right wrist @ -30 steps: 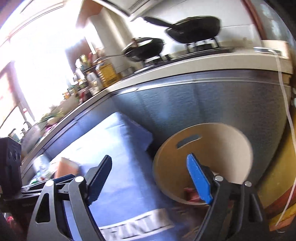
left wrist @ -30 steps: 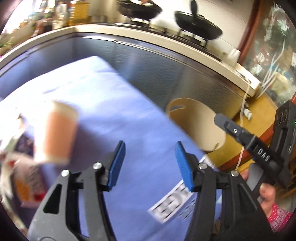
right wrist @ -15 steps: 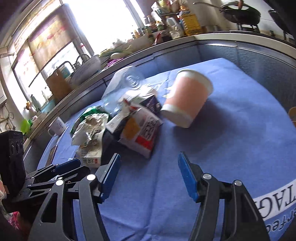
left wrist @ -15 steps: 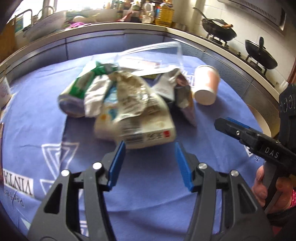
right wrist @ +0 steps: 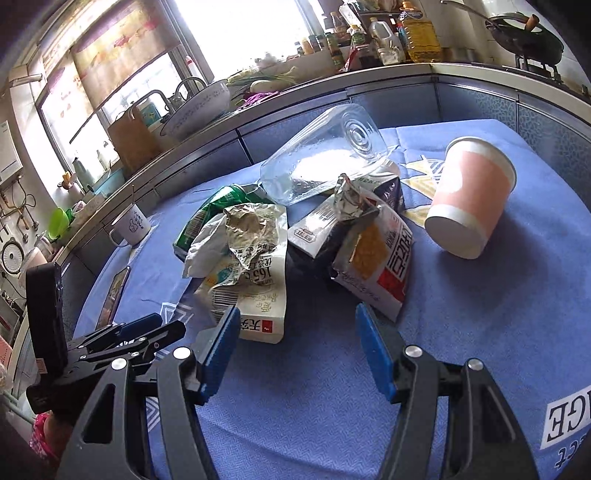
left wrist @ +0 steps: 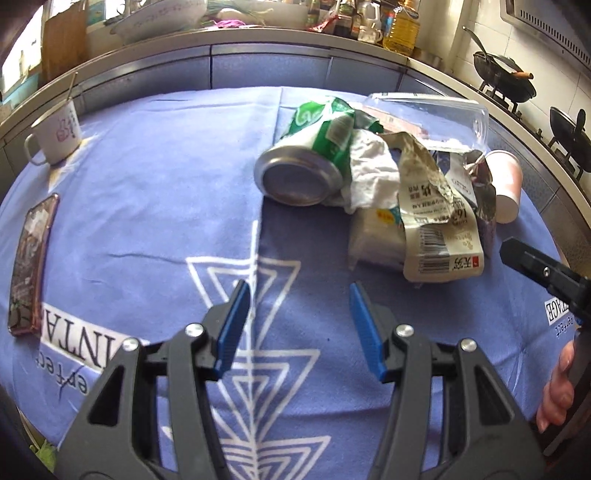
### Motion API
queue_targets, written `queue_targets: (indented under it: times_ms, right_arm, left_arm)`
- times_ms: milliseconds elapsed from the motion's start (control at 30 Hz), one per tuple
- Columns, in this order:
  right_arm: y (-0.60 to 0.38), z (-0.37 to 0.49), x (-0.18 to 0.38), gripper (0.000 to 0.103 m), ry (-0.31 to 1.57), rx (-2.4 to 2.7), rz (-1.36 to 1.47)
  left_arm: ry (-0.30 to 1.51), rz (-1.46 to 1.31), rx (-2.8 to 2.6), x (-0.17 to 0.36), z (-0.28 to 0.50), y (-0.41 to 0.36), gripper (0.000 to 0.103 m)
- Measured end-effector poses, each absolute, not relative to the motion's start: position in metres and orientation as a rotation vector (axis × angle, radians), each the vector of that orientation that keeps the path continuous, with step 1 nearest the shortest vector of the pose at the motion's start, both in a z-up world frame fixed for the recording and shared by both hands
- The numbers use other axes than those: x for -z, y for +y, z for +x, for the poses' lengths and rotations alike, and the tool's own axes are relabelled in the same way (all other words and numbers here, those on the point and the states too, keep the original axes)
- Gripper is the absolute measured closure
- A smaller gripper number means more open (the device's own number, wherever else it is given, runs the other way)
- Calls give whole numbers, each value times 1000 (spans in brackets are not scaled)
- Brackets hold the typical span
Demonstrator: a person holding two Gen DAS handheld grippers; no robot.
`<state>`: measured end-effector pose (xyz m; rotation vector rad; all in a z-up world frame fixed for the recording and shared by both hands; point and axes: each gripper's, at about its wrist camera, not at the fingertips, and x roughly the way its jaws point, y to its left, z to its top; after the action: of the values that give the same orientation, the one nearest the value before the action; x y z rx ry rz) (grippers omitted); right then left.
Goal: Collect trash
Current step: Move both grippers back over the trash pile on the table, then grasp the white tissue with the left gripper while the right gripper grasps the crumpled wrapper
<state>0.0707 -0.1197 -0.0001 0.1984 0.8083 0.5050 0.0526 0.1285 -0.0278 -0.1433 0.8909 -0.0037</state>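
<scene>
We see only part of the green can (left wrist: pixel 314 155): crumpled white paper (left wrist: pixel 369 173) covers its right side. The pink paper cup (left wrist: pixel 506 188) sits half hidden behind a torn foil pack (left wrist: pixel 480 192). The right gripper (left wrist: pixel 543 273) enters at the right edge, its body cut off. Far bottles (right wrist: pixel 373 33) on the counter are too small for us to read. The phone (right wrist: pixel 114 291) shows edge-on, its screen unreadable.
</scene>
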Motion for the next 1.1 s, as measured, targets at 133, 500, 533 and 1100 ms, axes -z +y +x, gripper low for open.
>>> queue_targets:
  times_ms: [133,500,533,1100]
  right_arm:
    - [-117,74,-1,40,810,-509,211]
    - [-111,81,-1,40,829,-517,233]
    - [-111,81,-1,40,830,-518,232]
    - [-98,105,12,93,916,-643,328]
  left_arm:
    - [905,-163,14,30,56,131,50]
    - [925,-180,60,30,54,124,50]
    - [926,-180,59,30,54,123,50]
    - [835,-188,15,3,62,150,25]
